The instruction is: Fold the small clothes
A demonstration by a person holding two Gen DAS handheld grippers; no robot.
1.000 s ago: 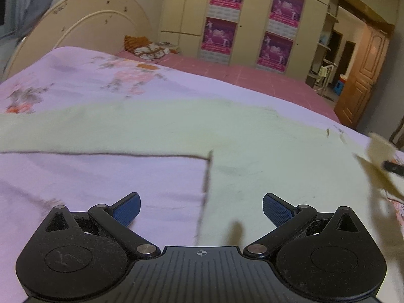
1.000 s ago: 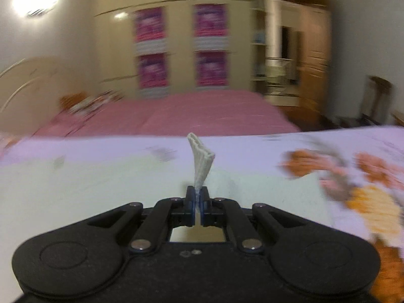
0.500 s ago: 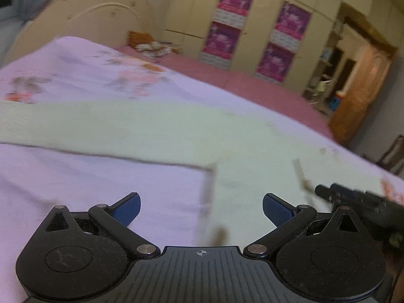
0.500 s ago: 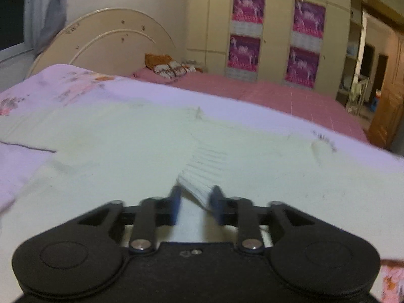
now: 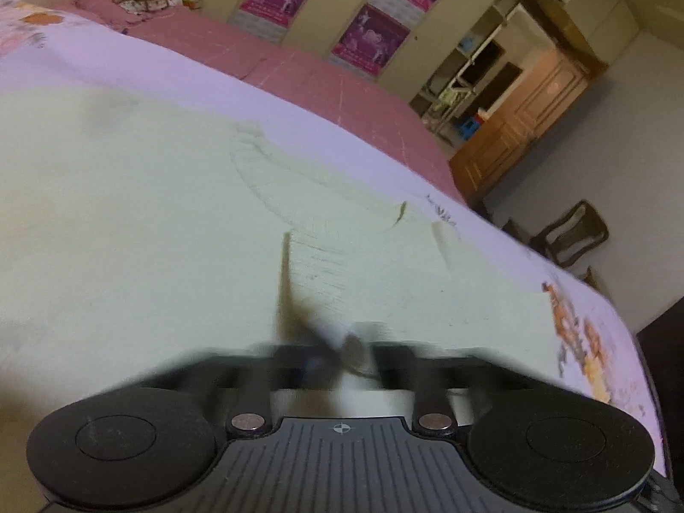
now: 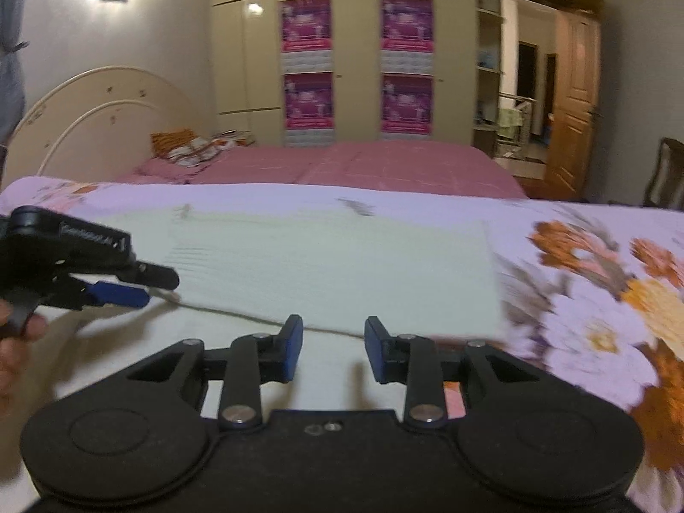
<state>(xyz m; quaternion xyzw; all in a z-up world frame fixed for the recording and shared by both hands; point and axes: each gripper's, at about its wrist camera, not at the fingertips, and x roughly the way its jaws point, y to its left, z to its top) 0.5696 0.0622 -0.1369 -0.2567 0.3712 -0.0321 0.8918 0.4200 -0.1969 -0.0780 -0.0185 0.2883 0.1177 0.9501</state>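
I judge one fold laid: left gripper (image 6: 145, 288) pinching the pale cream knitted garment's (image 6: 342, 265) edge, right gripper (image 6: 333, 348) jaws apart, further folds remain.

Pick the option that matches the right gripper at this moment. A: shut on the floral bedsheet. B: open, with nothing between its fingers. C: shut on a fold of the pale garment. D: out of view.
B: in the right wrist view the right gripper shows a clear gap between its blue fingers, with the pale garment lying flat beyond them.
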